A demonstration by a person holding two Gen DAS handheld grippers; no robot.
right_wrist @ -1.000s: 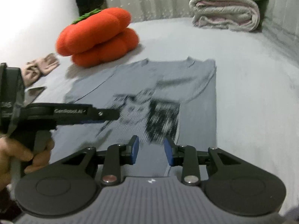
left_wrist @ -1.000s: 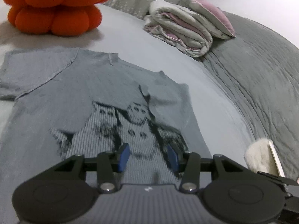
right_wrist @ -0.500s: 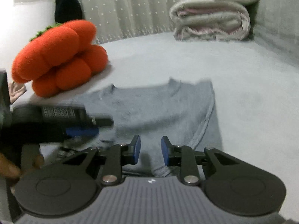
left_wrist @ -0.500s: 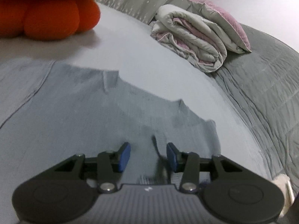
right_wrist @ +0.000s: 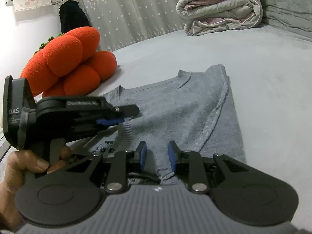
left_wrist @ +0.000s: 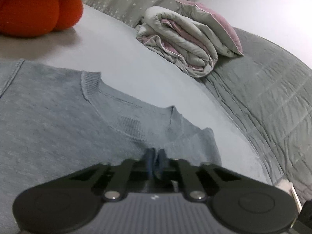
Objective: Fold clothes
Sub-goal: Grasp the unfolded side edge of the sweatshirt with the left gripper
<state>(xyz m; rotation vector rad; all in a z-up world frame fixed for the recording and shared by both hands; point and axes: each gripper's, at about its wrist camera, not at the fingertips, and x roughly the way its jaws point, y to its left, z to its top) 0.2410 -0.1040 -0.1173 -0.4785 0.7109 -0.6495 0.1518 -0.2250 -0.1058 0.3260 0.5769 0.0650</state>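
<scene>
While the grey knit top (left_wrist: 58, 117) lies spread on the pale bed (left_wrist: 120, 54), the left wrist view shows the left tongs (left_wrist: 155, 159) at lower centre pressed together, with a pinch of the grey fabric caught between the blue pads just below the neckline. A rolled quilt (left_wrist: 181, 44) and a pink pillow (left_wrist: 214, 23) sit at upper right, and an orange plush (left_wrist: 35, 11) fills the upper left. From the right wrist view, the same top (right_wrist: 185, 113) reaches from centre toward lower right, its right side apparently already turned in to a straight edge; the left tongs (right_wrist: 124, 115) come in from the left, held by a hand (right_wrist: 29, 165), closed on cloth near the collar. The right tongs (right_wrist: 157, 154) at lower centre stand partly apart with a ridge of fabric between the pads; whether they grip it cannot be told. The folding looks early: one side seems folded, and the other side and the lengthwise folds appear left. No container is visible in either view.
</scene>
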